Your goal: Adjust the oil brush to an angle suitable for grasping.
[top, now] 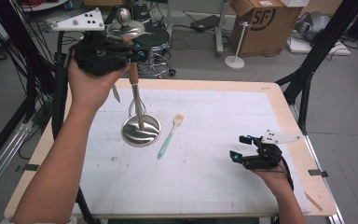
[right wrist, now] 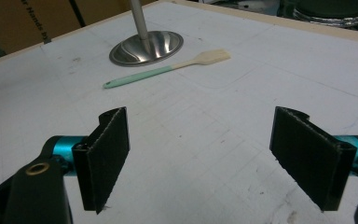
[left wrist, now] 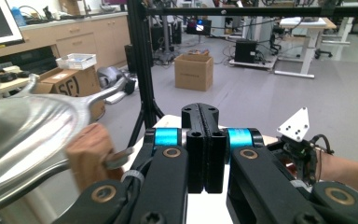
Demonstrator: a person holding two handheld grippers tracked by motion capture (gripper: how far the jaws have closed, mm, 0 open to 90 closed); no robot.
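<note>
A steel utensil stand rests on its round base at the table's middle left; its pole rises to a disc and ball knob. A wooden utensil handle hangs beside the pole near the top, its metal loop showing in the left gripper view. My left gripper is raised by the stand's top, jaws shut with nothing visible between them, just right of that handle. A mint-handled spatula lies flat right of the base. My right gripper hovers open and empty low at the front right.
A thin metal blade sticks down below my left hand. The table has a white mat and a wooden rim. A black frame leg stands at the right rear corner. Boxes and a stool sit on the floor behind.
</note>
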